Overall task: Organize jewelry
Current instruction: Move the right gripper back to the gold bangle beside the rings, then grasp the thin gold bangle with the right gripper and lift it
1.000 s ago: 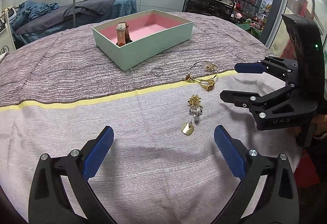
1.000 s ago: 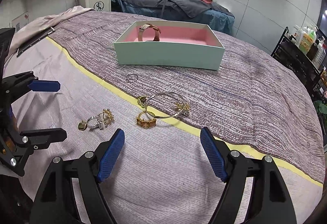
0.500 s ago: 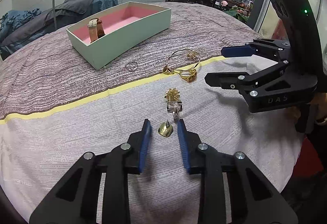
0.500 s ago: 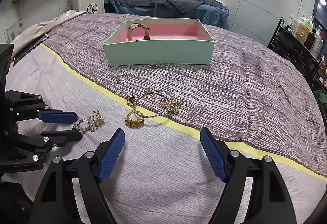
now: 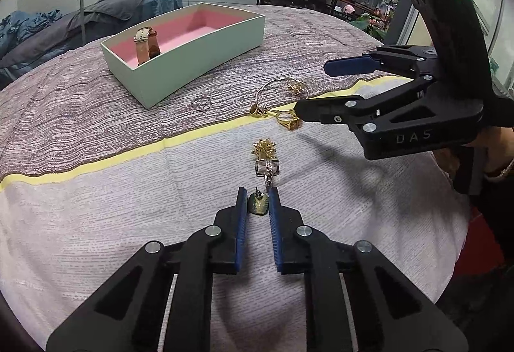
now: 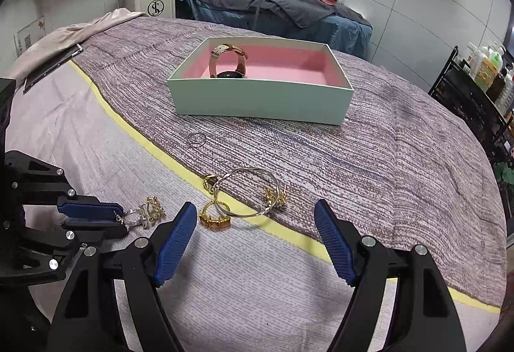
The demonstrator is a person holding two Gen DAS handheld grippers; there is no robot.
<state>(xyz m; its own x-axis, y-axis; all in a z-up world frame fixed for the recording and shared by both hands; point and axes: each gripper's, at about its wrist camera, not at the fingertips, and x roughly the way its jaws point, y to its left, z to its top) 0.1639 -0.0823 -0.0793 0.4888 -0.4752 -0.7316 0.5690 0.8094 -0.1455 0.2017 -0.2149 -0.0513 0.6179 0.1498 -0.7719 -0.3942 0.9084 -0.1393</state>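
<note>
Between the blue pads of the left gripper [image 5: 258,204], left wrist view: a small gold stud earring [image 5: 258,205], flat heart-like disc with its post pointing up, lying on the pale cloth [image 5: 128,223]. Jaws nearly closed, pads at either edge of the disc; firm pinch cannot be confirmed. Just beyond the tips lie a silver ring [image 5: 268,168] and a spiky gold flower earring [image 5: 264,149], touching each other. Farther off, at the yellow stripe, a thin bangle [image 5: 279,92] and a gold ring [image 5: 289,121] sit under the right gripper [image 5: 313,88], jaws wide apart, empty. Mint box [image 5: 205,59] with pink lining holds a tan-strapped watch [image 5: 146,43]; a thin plain ring [image 5: 201,103] lies just before it. Right wrist view: right gripper [image 6: 255,239] open, bangle [image 6: 247,194] and gold ring [image 6: 214,218] between and ahead of its pads, not touched. Left gripper [image 6: 109,217] at lower left, pads close together; the stud is hidden there. Silver ring [image 6: 135,217] just beyond its tips.
</note>
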